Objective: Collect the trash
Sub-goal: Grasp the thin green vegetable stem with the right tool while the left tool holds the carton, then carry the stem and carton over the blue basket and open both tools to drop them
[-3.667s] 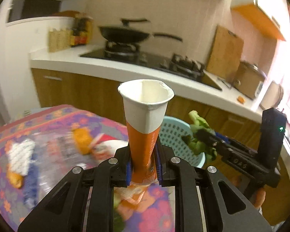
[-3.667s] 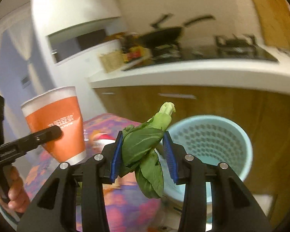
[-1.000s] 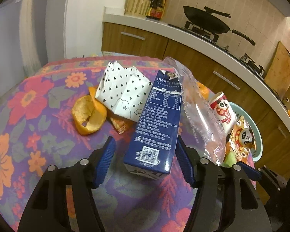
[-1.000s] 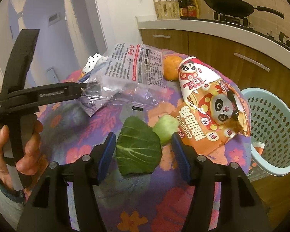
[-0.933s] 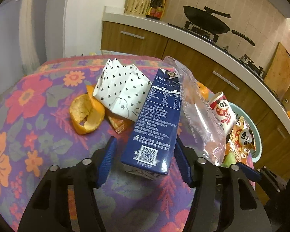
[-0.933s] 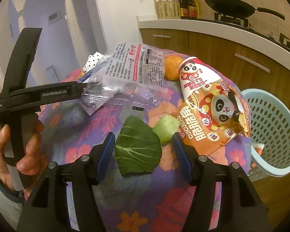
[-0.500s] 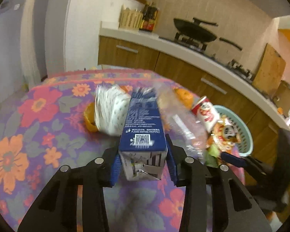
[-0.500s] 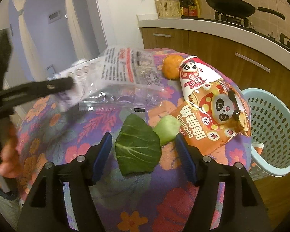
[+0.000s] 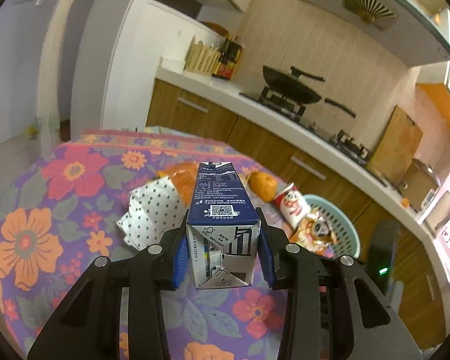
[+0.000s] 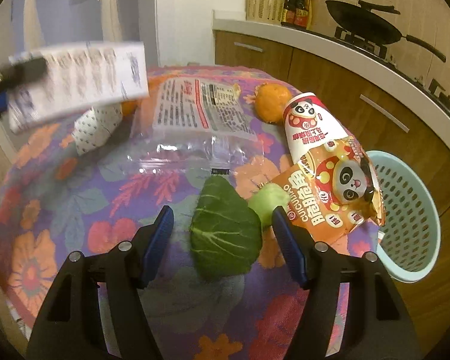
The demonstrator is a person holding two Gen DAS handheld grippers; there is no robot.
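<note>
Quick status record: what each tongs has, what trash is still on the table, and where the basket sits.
left tongs: shut on the milk carton, carton lifted off the table
right tongs: open, pads either side of the green leaf, not pressing it
still on table: leaf, clear plastic bag, panda snack bag, orange peel, dotted paper
basket: light blue, beside the table's right edge

Dark blue milk carton (image 9: 220,201) with white print; white paper bag (image 9: 153,213) dotted black; purple tablecloth (image 9: 60,210) patterned with orange and red flowers; green leaf (image 10: 225,231); orange panda-printed snack bag (image 10: 333,198); pale teal basket (image 10: 411,216).
</note>
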